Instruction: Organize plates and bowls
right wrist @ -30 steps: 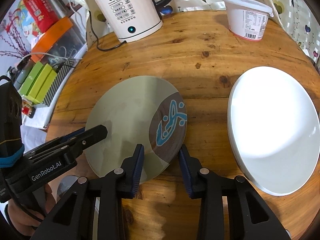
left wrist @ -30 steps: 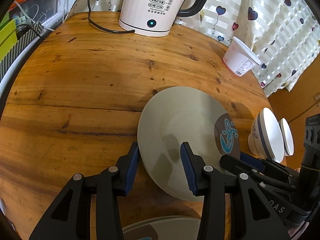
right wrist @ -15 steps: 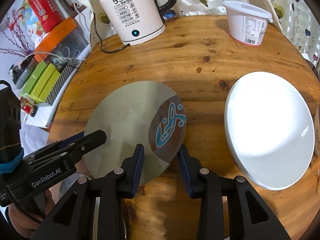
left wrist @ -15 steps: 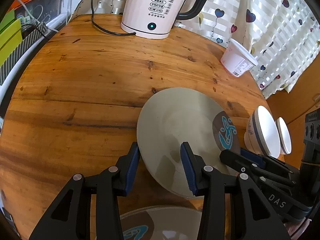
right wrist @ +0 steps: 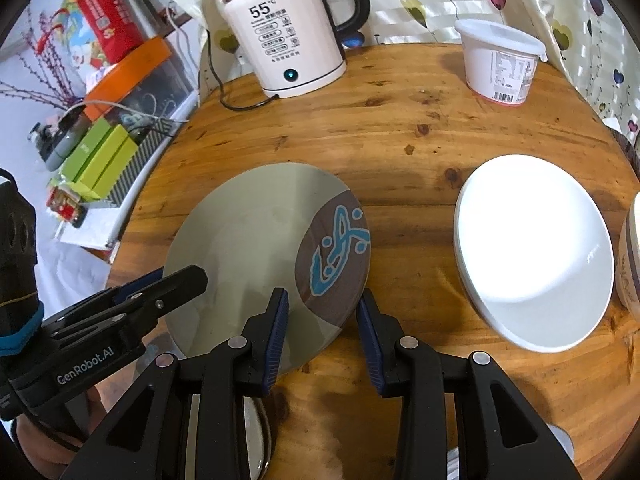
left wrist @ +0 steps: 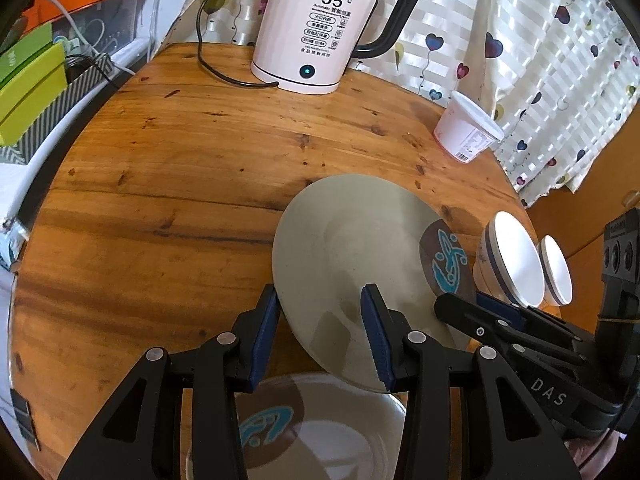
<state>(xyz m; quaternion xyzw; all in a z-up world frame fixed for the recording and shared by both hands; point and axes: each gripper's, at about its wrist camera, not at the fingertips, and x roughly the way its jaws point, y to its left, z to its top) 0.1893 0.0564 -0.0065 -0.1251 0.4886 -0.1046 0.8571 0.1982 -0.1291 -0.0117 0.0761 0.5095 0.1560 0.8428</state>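
A grey-green plate (left wrist: 360, 248) (right wrist: 248, 240) with a brown patch and a blue fish hangs tilted above the round wooden table (left wrist: 160, 200). My left gripper (left wrist: 320, 300) is shut on its left rim, one finger above and one below. My right gripper (right wrist: 322, 300) is shut on the near right rim by the fish. Each gripper shows in the other's view, the left gripper (right wrist: 176, 284) and the right gripper (left wrist: 460, 304). Directly under the raised plate lies a second plate (left wrist: 320, 432) with the same motif, partly hidden by my fingers.
A white plate (right wrist: 532, 256) lies to the right, and two banded bowls (left wrist: 512, 260) (left wrist: 556, 272) stand at the right edge. At the back stand a white kettle (left wrist: 316, 40) with its cord and a white tub (left wrist: 468, 132). Green boxes (right wrist: 100, 152) sit off the table's left side.
Both grippers have risen with the grey-green plate between them. The table and kettle have dropped away, and the second plate underneath has come into view.
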